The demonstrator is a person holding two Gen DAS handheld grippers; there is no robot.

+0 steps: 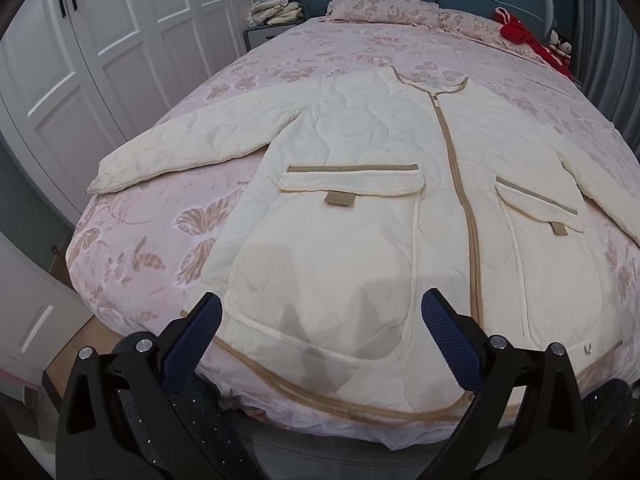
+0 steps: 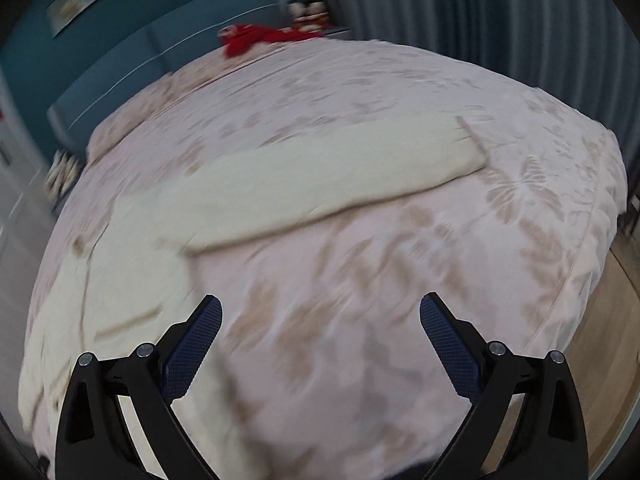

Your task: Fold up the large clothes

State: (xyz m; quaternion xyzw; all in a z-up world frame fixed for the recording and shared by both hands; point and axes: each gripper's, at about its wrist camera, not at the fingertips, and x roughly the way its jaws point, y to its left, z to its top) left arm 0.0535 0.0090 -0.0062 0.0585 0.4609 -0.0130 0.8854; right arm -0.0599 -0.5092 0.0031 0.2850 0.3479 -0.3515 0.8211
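Note:
A cream quilted jacket (image 1: 372, 148) with tan zip trim and two flap pockets lies spread face up on the pink butterfly bedspread (image 1: 152, 232), sleeves out to both sides. My left gripper (image 1: 322, 312) hovers open above the jacket's hem and left pocket, nothing between its fingers. In the blurred right wrist view, the jacket's right sleeve (image 2: 320, 176) stretches across the bed, cuff toward the right. My right gripper (image 2: 320, 316) is open over bare bedspread (image 2: 400, 280), short of the sleeve.
White wardrobe doors (image 1: 80, 60) stand left of the bed. A pile of folded clothes (image 1: 276, 8) sits on a bedside cabinet. A red garment (image 1: 520, 32) lies near the pillows (image 1: 384, 10). Grey curtains (image 2: 480, 20) hang on the right, wooden floor (image 2: 608, 312) beside the bed.

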